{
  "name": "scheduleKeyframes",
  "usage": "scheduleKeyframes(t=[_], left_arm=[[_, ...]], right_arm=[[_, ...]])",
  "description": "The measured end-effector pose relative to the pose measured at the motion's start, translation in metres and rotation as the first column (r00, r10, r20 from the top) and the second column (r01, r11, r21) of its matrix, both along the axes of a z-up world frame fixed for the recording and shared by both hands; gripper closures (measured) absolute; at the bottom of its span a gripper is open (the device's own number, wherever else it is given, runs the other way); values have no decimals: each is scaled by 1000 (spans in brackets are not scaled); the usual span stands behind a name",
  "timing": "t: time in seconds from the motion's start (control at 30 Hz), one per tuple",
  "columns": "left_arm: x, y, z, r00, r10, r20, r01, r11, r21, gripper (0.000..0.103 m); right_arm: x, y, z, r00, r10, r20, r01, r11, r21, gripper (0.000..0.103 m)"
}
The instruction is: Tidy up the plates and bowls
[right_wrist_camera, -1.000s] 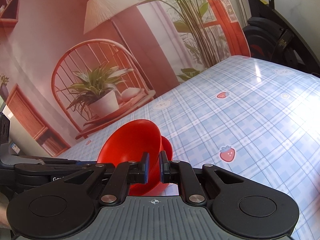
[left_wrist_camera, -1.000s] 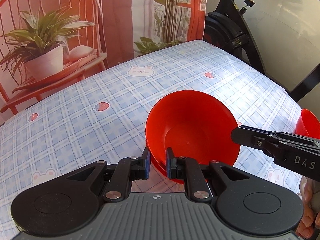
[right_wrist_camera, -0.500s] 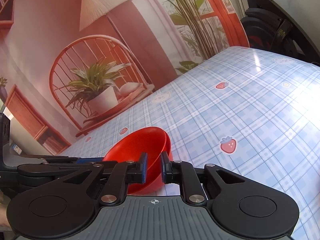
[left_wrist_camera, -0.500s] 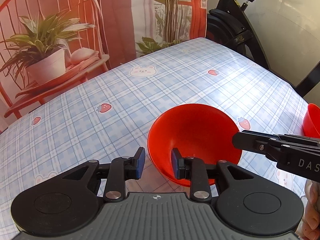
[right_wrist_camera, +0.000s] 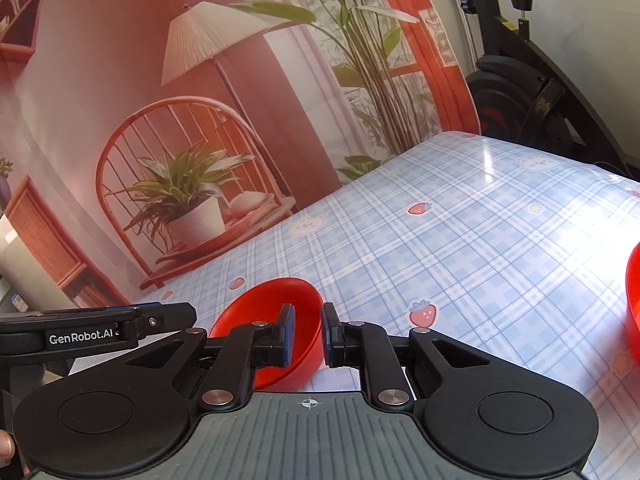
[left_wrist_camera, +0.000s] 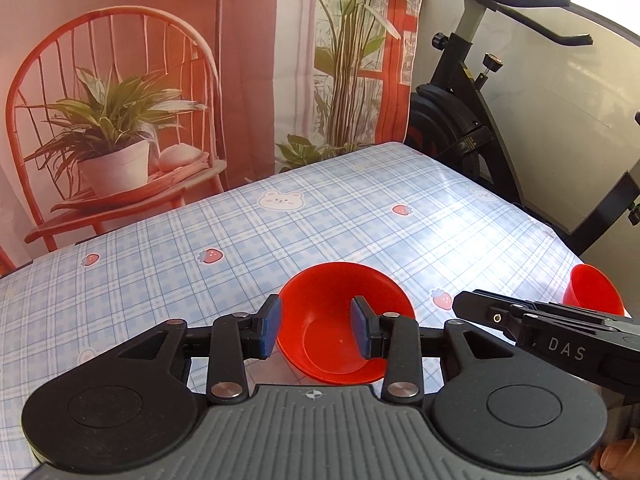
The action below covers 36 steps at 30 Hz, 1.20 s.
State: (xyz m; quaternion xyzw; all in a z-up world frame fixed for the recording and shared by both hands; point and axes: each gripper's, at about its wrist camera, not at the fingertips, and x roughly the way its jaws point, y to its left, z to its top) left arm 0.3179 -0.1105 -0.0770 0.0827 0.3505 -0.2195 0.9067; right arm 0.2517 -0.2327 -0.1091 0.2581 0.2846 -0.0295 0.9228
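The left gripper (left_wrist_camera: 315, 330) is wide open around the near rim of the red bowl (left_wrist_camera: 344, 320) resting on the table (left_wrist_camera: 360, 208) – probably to free it – while the right gripper (right_wrist_camera: 308, 334) stands narrow over its right rim without pinching it.

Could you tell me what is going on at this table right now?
A person with two handheld grippers is sorting red bowls. The left gripper is open, its fingers either side of the near rim of a red bowl resting on the checked tablecloth. The right gripper straddles that bowl's rim. A second red bowl sits to the right.

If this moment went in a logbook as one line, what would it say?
left gripper: open, off bowl | right gripper: open, straddling rim | red bowl: upright on table | second red bowl: at right
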Motion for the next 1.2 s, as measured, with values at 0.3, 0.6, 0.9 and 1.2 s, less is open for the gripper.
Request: scheduleKeyframes(t=[0.3, 0.6, 0.9, 1.2], left_arm=[[-37, -37, 0, 999, -42, 22, 43, 998, -53, 63], [-41, -94, -12, 992, -123, 5, 123, 988, -88, 63], [-36, -146, -34, 969, -245, -38, 238, 961, -139, 63], [-30, -181, -61, 938, -328, -116, 295, 927, -232, 62]], right_arm=[[-35, -22, 17, 998, -40, 42, 45, 991, -125, 89], [-75, -74, 16, 990, -129, 61, 138, 972, -189, 87], [-122, -138, -3, 925, -369, 93, 381, 898, -222, 87], [-140, -174, -39, 818, -573, 49, 571, 799, -187, 85]])
